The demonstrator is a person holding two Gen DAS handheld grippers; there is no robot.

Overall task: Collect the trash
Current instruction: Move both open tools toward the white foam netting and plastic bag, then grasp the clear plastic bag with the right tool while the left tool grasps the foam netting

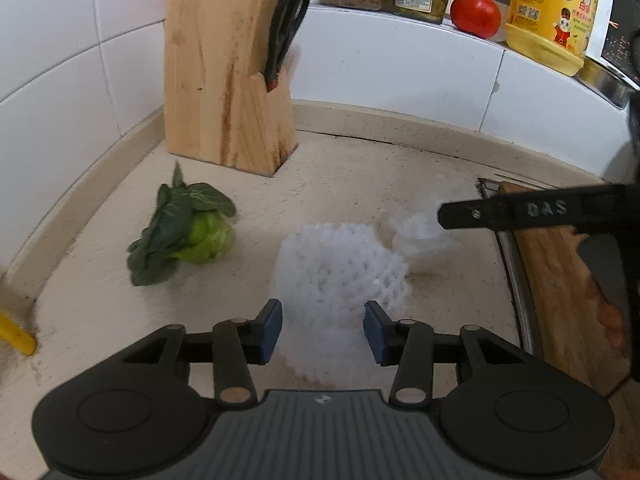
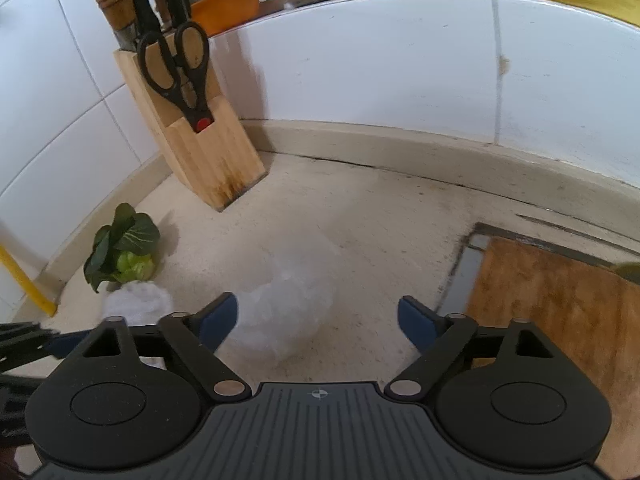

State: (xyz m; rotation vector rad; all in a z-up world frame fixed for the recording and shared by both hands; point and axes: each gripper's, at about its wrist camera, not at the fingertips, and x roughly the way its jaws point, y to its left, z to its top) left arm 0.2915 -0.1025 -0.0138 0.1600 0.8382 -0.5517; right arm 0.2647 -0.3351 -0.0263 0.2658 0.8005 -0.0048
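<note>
A white foam fruit net (image 1: pixel 340 272) lies on the beige counter, between the open fingers of my left gripper (image 1: pixel 323 330), which does not grip it. A crumpled clear plastic bag (image 1: pixel 420 236) lies just right of the net. In the right wrist view the bag (image 2: pixel 288 312) sits between the wide-open fingers of my right gripper (image 2: pixel 318 324), and the net (image 2: pixel 136 304) shows at the left. The right gripper's black finger (image 1: pixel 520 212) reaches in over the bag in the left wrist view.
A green bok choy (image 1: pixel 188 232) lies at the left, also in the right wrist view (image 2: pixel 124 256). A wooden knife block (image 1: pixel 228 92) with scissors stands at the back. A wooden cutting board (image 2: pixel 560 312) covers the sink at the right. Jars, a tomato (image 1: pixel 476 14) and a yellow bottle (image 1: pixel 552 12) stand on the ledge.
</note>
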